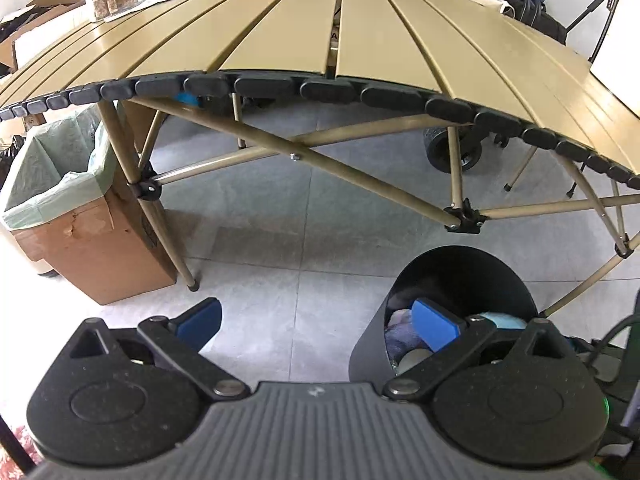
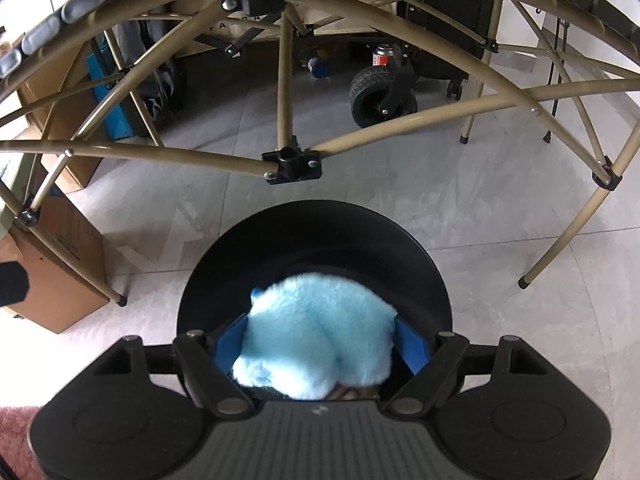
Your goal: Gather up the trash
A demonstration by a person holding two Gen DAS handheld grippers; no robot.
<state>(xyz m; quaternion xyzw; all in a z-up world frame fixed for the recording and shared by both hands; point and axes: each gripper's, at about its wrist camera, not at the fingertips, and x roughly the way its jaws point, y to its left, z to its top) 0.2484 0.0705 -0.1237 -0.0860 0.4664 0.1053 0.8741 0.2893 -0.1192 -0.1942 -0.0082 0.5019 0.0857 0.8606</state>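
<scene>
Fluffy blue toy (image 2: 316,336) between right hand-held gripper (image 2: 322,344) pads, over one black bin (image 2: 316,232); left hand-held gripper (image 1: 316,322) spread.

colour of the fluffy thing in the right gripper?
Light blue fluffy plush item; clearest in the right wrist view.

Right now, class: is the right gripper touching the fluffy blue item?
Touching. The right wrist view shows both blue fingers pressed against the sides of the fluffy blue item, over the black bin.

Bright, even daylight; glare on the table (image 1: 280,36) slats, soft shadows on the floor (image 1: 280,248), strong fisheye bending, blurred corners.
</scene>
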